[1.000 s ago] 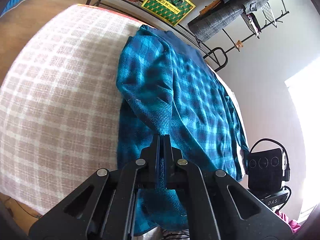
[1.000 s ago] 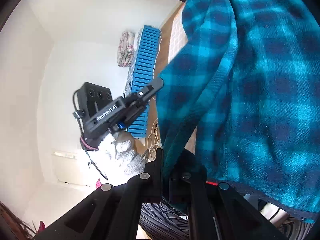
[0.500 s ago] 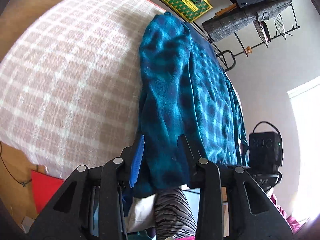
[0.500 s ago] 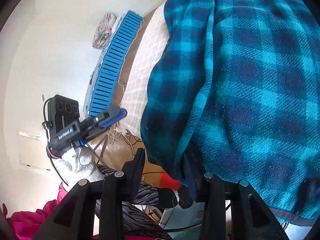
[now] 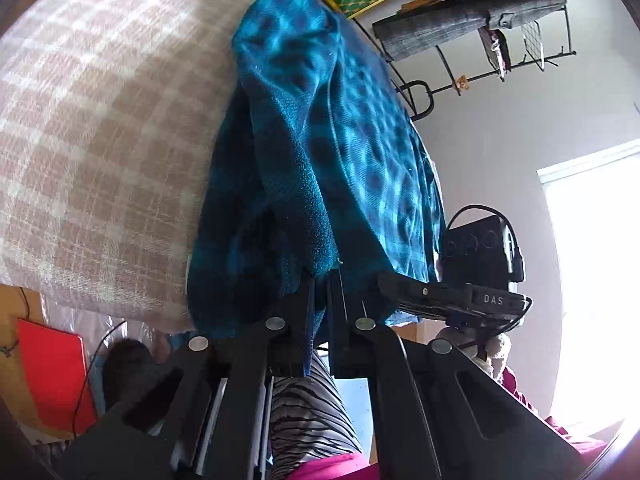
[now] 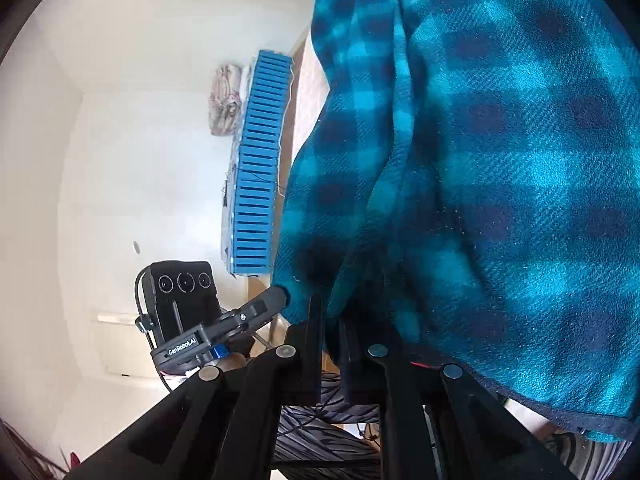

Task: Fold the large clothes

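Half a second earlier both tools stood open around the fleece's (image 5: 344,128) near edge; now the left tool (image 5: 320,280) had closed to a narrow slit on a fold of that edge, and the right tool (image 6: 328,312) looked pinched on the hem too, though the drape hid its tips. The fleece lay along the bed (image 5: 100,120), its near end hanging over the bed's edge and rising to the tools. That regrip likely meant the next fold was starting: carry this end up the bed over the rest
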Tool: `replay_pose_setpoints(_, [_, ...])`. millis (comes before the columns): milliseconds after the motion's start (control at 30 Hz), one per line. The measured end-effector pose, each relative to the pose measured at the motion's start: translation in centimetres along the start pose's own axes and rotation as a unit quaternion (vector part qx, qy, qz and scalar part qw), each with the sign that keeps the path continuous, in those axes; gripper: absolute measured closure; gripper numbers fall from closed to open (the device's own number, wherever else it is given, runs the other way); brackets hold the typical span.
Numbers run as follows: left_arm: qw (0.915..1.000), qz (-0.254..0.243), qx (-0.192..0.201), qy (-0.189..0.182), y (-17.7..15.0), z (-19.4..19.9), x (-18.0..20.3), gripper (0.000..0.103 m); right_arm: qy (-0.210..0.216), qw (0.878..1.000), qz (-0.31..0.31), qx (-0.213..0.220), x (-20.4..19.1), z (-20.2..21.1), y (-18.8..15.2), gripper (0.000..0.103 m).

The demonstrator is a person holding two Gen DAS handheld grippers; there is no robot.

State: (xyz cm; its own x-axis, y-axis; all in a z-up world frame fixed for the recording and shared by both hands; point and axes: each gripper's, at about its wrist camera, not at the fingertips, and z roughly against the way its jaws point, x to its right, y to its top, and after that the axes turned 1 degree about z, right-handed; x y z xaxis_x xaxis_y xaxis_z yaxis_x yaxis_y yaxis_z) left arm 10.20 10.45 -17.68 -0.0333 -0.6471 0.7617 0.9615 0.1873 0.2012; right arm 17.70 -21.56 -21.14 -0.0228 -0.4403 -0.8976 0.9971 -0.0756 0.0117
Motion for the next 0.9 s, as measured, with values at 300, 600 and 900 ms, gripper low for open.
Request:
replay_pose_setpoints(300, [0.9926,0.047,0.018,0.11,-1.2,0.7,-3.7,0.078,-0.215,0.969,0.12,-0.03,-1.8,-0.7,-0.3,0.075])
replay_pose_setpoints(600, [0.9941,0.051,0.043,0.085,-1.8,-0.7,-4.3,0.045,-0.253,0.931,0.257,0.062,-8.0,1.8,4.1,0.069])
replay_pose_setpoints(900, [0.9954,0.038,0.029,0.083,-1.6,-3.9,-4.3,0.094,-0.27,0.917,0.282,0.082,-10.0,-1.8,15.2,0.069])
